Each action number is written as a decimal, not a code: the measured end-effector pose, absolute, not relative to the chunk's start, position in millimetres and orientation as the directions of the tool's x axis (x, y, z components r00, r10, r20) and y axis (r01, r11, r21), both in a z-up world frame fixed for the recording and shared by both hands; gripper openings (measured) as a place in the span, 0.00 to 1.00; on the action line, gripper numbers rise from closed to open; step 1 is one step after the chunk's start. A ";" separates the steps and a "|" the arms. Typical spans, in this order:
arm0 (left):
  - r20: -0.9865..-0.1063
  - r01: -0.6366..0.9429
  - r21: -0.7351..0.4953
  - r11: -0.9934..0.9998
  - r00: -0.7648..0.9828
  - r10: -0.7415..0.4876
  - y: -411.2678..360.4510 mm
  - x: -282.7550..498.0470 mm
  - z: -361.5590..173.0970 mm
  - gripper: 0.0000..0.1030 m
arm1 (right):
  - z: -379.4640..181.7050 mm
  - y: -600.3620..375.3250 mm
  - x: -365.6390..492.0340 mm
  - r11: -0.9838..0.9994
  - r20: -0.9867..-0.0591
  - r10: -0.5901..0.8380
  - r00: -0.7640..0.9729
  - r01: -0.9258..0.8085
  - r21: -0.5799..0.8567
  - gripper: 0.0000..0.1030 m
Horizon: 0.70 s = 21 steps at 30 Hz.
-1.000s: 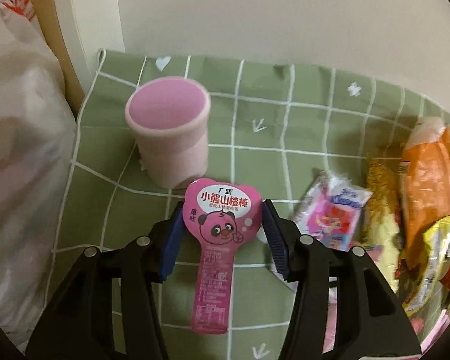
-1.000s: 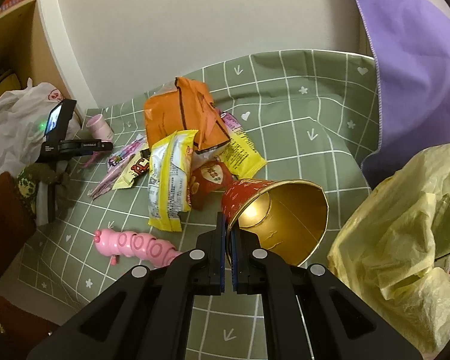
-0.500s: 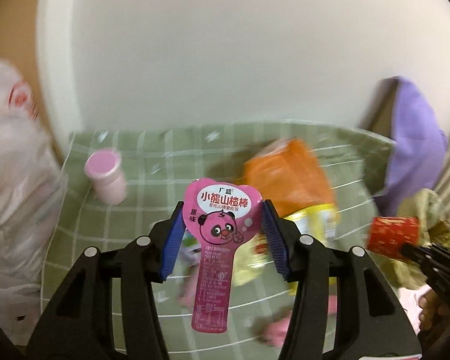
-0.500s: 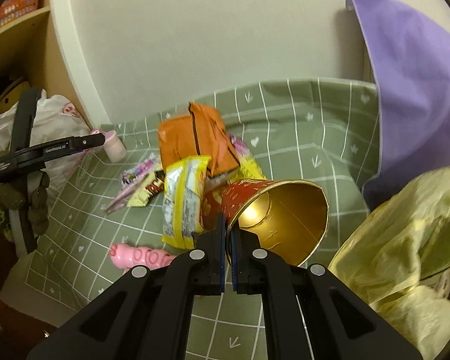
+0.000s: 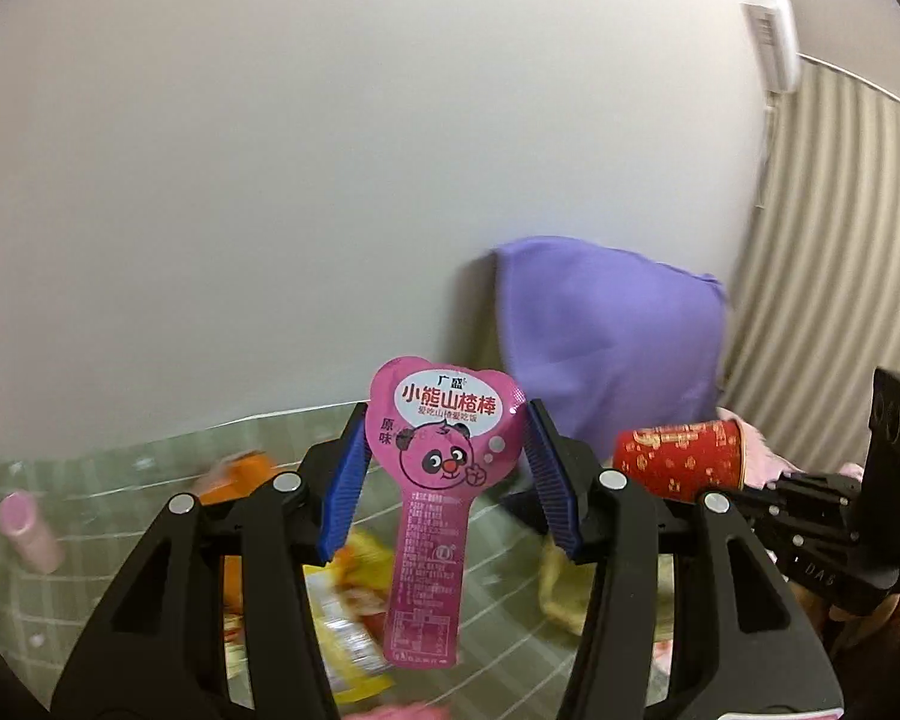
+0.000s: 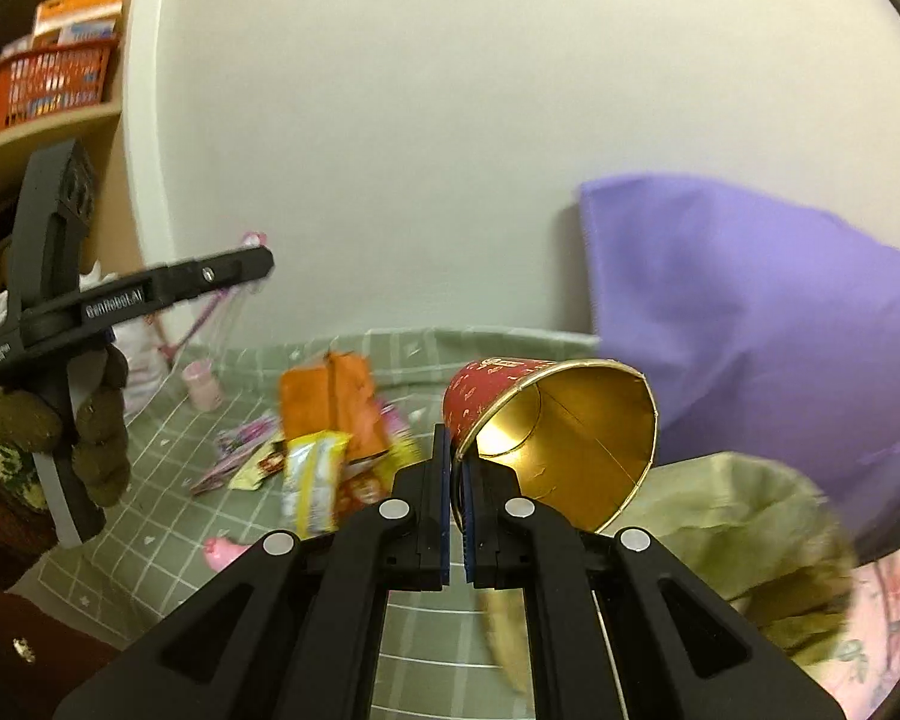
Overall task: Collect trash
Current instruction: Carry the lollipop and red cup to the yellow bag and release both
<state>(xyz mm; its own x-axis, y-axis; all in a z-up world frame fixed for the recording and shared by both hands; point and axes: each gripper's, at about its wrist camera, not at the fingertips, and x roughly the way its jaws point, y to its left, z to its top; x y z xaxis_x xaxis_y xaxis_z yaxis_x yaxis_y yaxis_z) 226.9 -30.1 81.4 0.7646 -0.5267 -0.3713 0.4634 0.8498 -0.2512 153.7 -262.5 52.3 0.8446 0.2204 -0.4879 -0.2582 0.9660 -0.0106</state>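
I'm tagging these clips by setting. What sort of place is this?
Probably a bedroom at home: a green checked bedsheet strewn with snack wrappers, a purple pillow against the wall, a shelf with a basket.

Between blue-padded jaws: a pink wrapper (image 5: 435, 480) printed with a panda face and red characters on white. Red cup (image 6: 546, 420) with gold motifs (shiny gold inside). Beyond the jaws: green cloth (image 6: 390, 354) gridded white, purple pillow (image 6: 750, 312), orange packet (image 6: 330, 408).
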 end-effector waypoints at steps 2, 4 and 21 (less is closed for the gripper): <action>-0.359 0.509 -0.266 0.818 0.735 -0.574 -51.2 227.3 83.6 0.47 | 61.6 -281.5 145.4 0.975 -0.474 0.192 0.859 -0.224 -0.010 0.05; -0.353 0.546 -0.277 0.791 0.708 -0.612 -70.1 226.4 84.2 0.47 | 68.2 -300.9 135.8 0.983 -0.462 0.149 0.875 -0.180 -0.024 0.05; -0.462 0.712 -0.377 0.592 0.410 -0.787 -229.2 237.4 29.8 0.47 | 53.2 -416.4 105.7 0.998 -0.535 0.040 0.844 -0.004 0.067 0.05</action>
<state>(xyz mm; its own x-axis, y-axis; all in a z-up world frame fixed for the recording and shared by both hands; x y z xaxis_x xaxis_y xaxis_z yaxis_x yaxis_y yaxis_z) 237.4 -229.2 29.8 0.4098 -0.7865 -0.4620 0.7117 0.5925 -0.3774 105.7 -416.4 53.2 0.8439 0.0395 -0.5350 -0.0042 0.9977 0.0671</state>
